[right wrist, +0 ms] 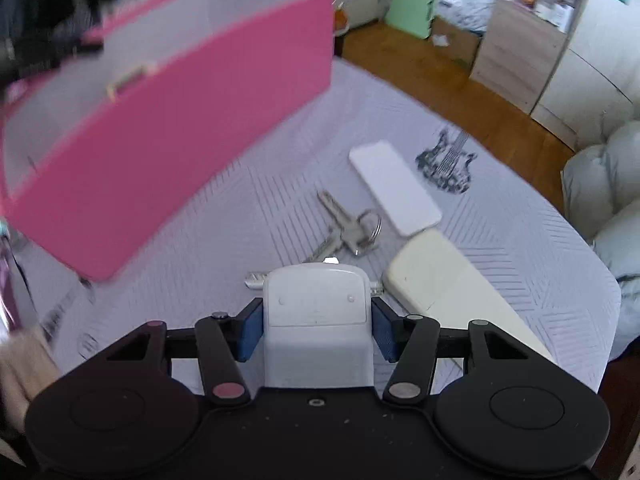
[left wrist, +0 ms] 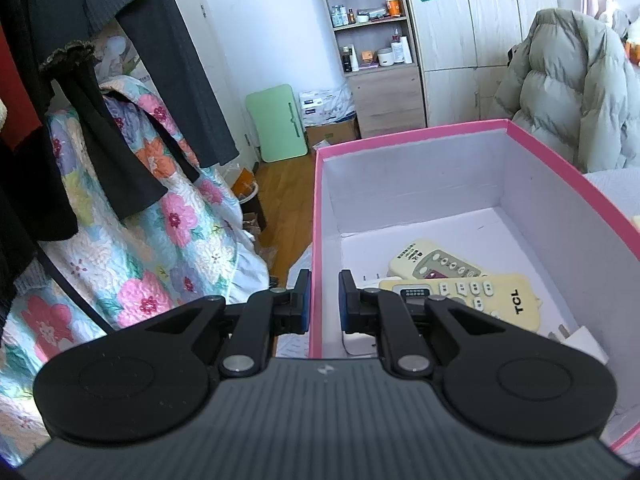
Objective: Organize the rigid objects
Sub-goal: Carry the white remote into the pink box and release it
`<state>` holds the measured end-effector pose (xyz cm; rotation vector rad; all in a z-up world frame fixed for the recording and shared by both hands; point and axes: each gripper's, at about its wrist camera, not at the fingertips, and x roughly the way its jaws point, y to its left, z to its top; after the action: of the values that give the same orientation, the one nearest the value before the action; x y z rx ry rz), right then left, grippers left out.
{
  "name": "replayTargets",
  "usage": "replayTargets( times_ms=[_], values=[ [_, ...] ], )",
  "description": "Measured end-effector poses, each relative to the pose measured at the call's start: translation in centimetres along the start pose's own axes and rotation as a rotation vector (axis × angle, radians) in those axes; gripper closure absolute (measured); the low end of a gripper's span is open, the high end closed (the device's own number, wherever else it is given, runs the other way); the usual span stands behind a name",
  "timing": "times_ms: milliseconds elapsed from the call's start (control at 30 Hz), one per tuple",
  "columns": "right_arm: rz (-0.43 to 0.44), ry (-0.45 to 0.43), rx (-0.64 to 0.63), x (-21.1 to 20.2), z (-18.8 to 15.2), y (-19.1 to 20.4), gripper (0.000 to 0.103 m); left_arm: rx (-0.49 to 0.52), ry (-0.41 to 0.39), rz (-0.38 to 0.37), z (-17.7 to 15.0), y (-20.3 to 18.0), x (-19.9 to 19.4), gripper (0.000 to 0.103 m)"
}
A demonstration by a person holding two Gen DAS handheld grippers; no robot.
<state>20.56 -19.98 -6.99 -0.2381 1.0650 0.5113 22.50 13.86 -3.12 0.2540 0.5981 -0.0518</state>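
Note:
My left gripper [left wrist: 324,300] is shut on the left wall of the pink box [left wrist: 316,200], one pad outside and one inside. Inside lie two cream remotes [left wrist: 440,264], one marked TCL [left wrist: 488,296], and a white plug [left wrist: 580,340]. In the right wrist view my right gripper [right wrist: 318,330] is shut on a white remote [right wrist: 316,320], held above the bed. The pink box [right wrist: 180,120] sits to the left, blurred. On the bed lie keys [right wrist: 348,228], a white flat case [right wrist: 394,186] and a cream remote [right wrist: 444,284].
The grey patterned bedspread [right wrist: 520,240] carries the objects. A floral quilt [left wrist: 160,220] and dark hanging clothes [left wrist: 100,80] are left of the box. A puffy grey jacket [left wrist: 568,92], wardrobe and shelves [left wrist: 368,20] stand beyond, across wooden floor.

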Motion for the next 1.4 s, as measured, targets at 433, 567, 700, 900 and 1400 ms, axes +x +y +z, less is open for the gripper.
replayTargets(
  times_ms=[433, 567, 700, 900, 1400],
  values=[
    [0.05, -0.369, -0.016, -11.3, 3.7, 4.3, 0.042, 0.026, -0.008, 0.035, -0.1, -0.5, -0.1, 0.093],
    [0.121, -0.465, -0.067, -11.7, 7.3, 6.3, 0.042, 0.029, -0.017, 0.045, -0.1, -0.6, -0.2, 0.094],
    [0.179, -0.494, -0.065, -8.7, 11.2, 7.7, 0.042, 0.021, -0.017, 0.04, -0.2, -0.5, -0.2, 0.094],
    [0.144, -0.459, -0.038, -0.3, 16.5, 9.6, 0.042, -0.003, -0.003, 0.001, -0.1, 0.2, -0.1, 0.093],
    [0.021, -0.317, -0.265, 2.7, 13.3, 12.5, 0.042, 0.027, -0.016, 0.031, -0.2, -0.5, -0.2, 0.094]
  ],
)
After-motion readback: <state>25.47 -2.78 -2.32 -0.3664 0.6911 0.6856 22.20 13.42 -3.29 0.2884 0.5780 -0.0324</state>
